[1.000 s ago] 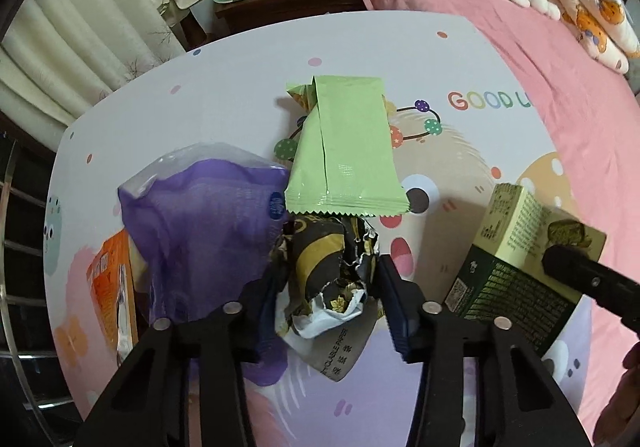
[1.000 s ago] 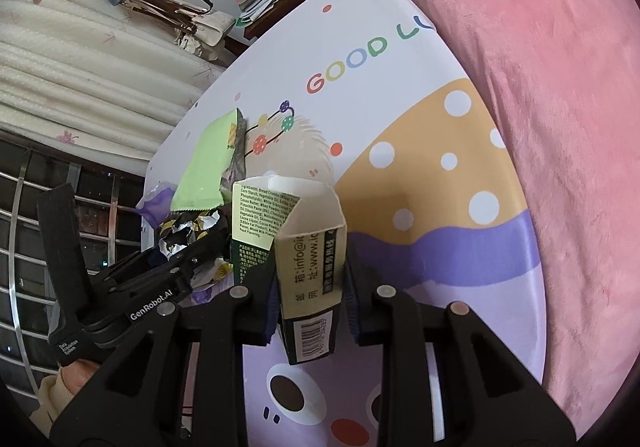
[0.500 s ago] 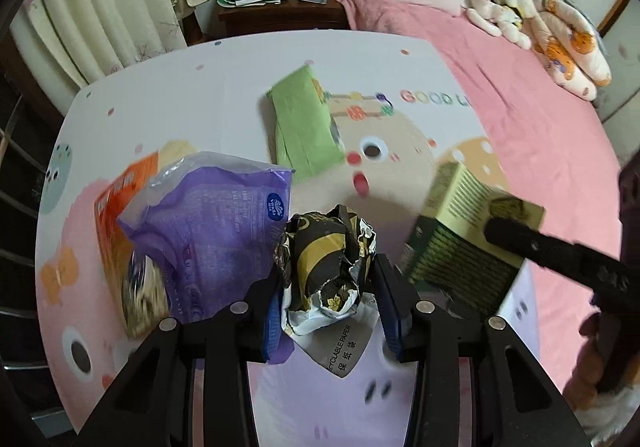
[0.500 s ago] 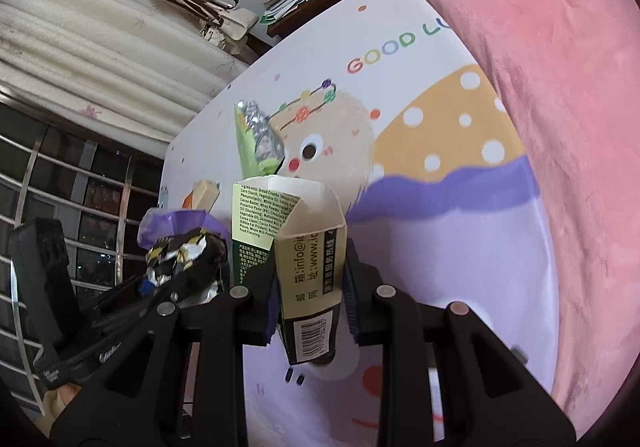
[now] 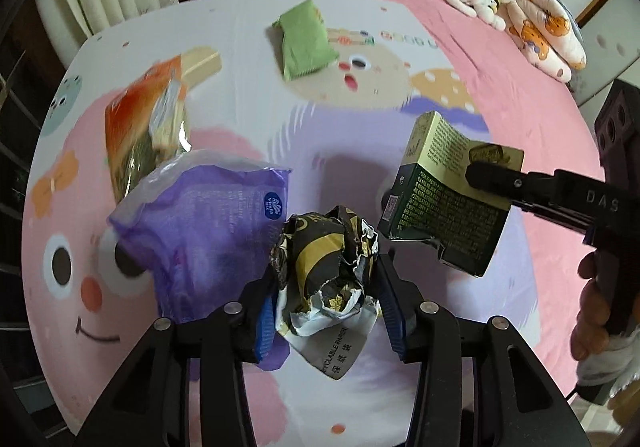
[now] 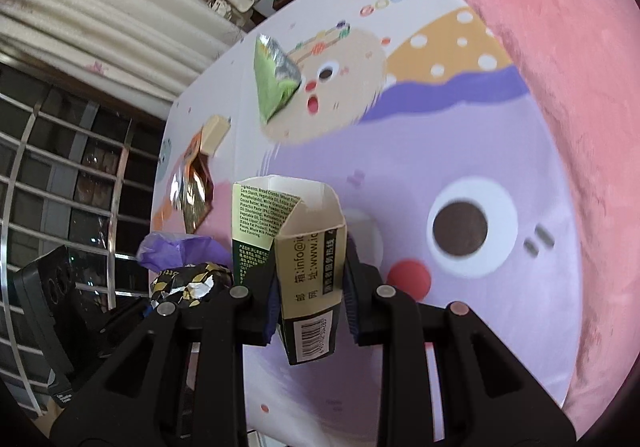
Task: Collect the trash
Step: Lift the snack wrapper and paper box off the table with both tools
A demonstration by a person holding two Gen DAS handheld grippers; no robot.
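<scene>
bed (image 5: 500,95): cartoon sheet | purple bag (image 5: 204,231), crumpled black-gold wrapper (image 5: 328,263): between left tongs (image 5: 326,321), jaws opening | green carton (image 6: 308,267): clamped in right tongs (image 6: 310,313), held above sheet | green packet (image 5: 304,43): on sheet

A: On the mat (image 5: 248,59)?
B: Far side, a flat packet (image 5: 305,43); left of it, a torn snack bag (image 5: 146,127).

A: Nearer?
B: Plastic bag (image 5: 208,231) left, crumpled wrapper (image 5: 326,259) middle, open carton (image 5: 448,207) right; bed (image 5: 480,59) right of the mat.
</scene>
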